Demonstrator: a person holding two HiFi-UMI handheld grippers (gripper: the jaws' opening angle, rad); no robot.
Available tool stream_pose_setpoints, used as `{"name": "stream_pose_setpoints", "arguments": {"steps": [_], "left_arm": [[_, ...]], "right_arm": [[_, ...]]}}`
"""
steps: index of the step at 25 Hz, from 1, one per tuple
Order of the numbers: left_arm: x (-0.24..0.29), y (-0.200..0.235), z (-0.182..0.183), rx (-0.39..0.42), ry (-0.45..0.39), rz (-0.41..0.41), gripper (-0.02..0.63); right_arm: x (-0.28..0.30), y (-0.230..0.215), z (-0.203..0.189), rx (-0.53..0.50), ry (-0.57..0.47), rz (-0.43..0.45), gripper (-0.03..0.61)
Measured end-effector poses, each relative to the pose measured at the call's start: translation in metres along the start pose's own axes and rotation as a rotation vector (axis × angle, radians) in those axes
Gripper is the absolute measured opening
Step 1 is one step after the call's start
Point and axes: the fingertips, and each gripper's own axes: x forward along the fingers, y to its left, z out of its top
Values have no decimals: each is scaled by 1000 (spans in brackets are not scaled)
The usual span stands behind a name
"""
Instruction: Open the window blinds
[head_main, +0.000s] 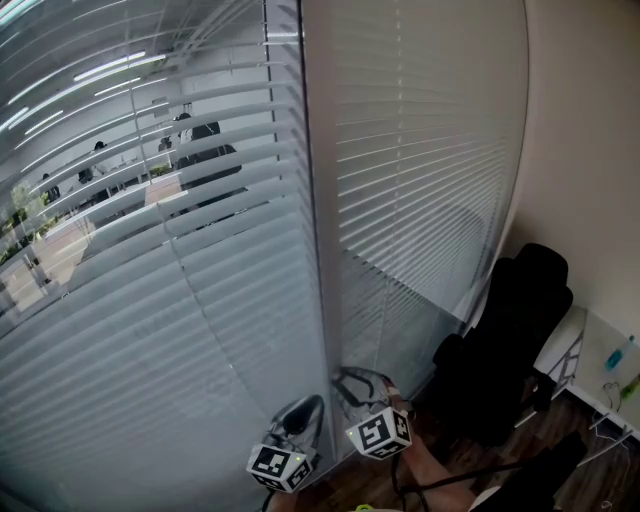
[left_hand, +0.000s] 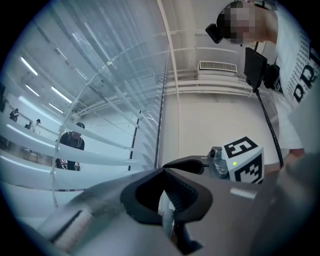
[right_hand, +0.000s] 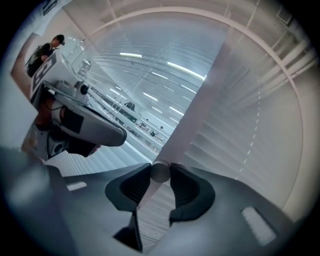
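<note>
The slatted blinds (head_main: 200, 300) hang in two panels either side of a grey upright frame bar (head_main: 318, 250). The left panel's slats are tilted so the office behind shows through; the right panel (head_main: 420, 180) looks shut. Both grippers sit low beside the bar. In the right gripper view, my right gripper (right_hand: 161, 177) is shut on a round translucent tilt wand (right_hand: 160, 171), which touches both pads. My left gripper (left_hand: 167, 197) has its jaws close together with a thin pale rod (left_hand: 166, 212) between the pads. Marker cubes (head_main: 280, 466) (head_main: 379, 433) show in the head view.
A black office chair (head_main: 510, 340) stands in the right corner by the plain wall. A white desk (head_main: 598, 385) with a blue bottle (head_main: 620, 352) lies beyond it. Another clear wand (left_hand: 56, 165) curves across the left panel. People stand behind the glass (head_main: 205, 150).
</note>
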Motion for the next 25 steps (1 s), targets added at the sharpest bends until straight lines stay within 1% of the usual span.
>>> {"name": "stream_pose_setpoints", "arguments": {"steps": [7, 17, 20, 22, 25], "left_arm": [[1, 0, 0, -1, 1, -1, -6], [1, 0, 0, -4, 1, 3, -6], [1, 1, 0, -4, 1, 4, -6], [2, 1, 2, -3, 2, 5, -6], [2, 1, 3, -4, 3, 6, -6]], "right_arm": [[0, -4, -1, 268, -35, 34, 133], [0, -8, -6, 551, -82, 74, 133], [0, -8, -6, 604, -88, 85, 133], [1, -10, -5, 622, -92, 89, 133], [1, -10, -4, 584, -92, 78, 135]]}}
